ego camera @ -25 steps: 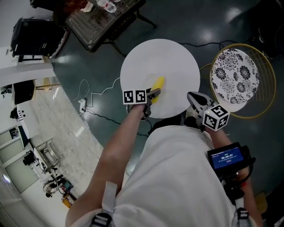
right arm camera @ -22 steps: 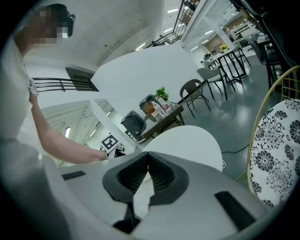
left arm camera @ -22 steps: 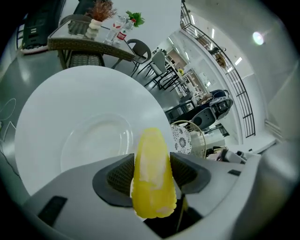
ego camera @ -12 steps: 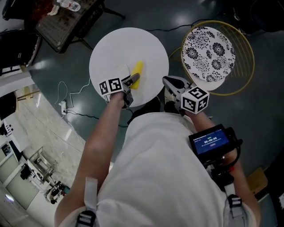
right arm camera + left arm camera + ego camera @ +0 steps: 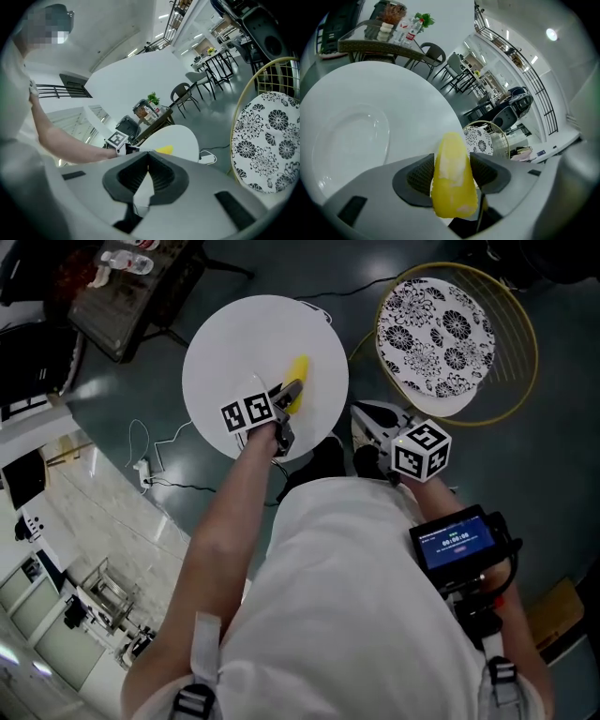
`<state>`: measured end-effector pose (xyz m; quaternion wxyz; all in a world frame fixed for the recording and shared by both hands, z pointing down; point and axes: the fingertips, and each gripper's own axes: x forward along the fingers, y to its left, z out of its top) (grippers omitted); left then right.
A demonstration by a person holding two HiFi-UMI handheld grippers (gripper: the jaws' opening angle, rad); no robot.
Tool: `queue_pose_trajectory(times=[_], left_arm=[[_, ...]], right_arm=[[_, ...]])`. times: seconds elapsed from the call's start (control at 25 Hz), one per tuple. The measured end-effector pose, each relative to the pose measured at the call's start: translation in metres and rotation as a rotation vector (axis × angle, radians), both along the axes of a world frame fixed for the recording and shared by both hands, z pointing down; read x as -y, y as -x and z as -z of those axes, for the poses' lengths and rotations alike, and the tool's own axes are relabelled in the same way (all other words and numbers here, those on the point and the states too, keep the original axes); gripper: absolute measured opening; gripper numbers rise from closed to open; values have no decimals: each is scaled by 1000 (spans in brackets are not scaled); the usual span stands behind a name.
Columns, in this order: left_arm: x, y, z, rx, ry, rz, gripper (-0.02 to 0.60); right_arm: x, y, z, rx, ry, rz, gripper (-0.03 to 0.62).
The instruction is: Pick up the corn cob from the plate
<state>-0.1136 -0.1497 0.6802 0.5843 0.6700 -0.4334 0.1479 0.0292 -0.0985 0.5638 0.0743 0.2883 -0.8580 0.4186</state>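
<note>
A: Far left first?
B: Dark table (image 5: 131, 292) up in the corner, bottles (image 5: 407, 32) and oddments on top. Below it, a cable (image 5: 164, 451) trailing over the grey floor.
A: Next along?
B: Round white table (image 5: 234, 329). On it, toward the near left, a pale shallow plate (image 5: 347, 140).
A: And the left gripper (image 5: 292, 393)?
B: Reaching in over the table's near edge. Jaws clamped on the corn cob (image 5: 451, 178), a dark ribbed pad (image 5: 417, 176) pressed to each flank.
A: Whereabouts, the cob?
B: Off the plate, just to its right, over bare tabletop. Yellow and tapered, thin end pointing away from the gripper, thick end back between the jaws. Hard to say whether lifted clear of the tabletop or touching it.
A: Further right?
B: The right gripper (image 5: 361, 416), held in near the body, just off the table's right edge and well apart from the cob. Jaws closed tip to tip, gripping nothing.
A: Beyond that?
B: Gold wire chair (image 5: 521, 352) with a black-and-white flowered cushion (image 5: 436, 324), standing right of the table. Lower down, a small lit screen (image 5: 457, 542) by the right forearm.
</note>
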Motion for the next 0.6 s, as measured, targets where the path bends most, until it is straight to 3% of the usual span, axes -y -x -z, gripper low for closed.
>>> queue_pose_trajectory(times=[0.28, 0.6], left_arm=[[15, -20, -11, 162, -83, -112, 247], [11, -38, -23, 396, -134, -358, 247]], right_arm=[[-17, -27, -4, -6, 10, -39, 8], [-37, -51, -8, -14, 38, -71, 8]])
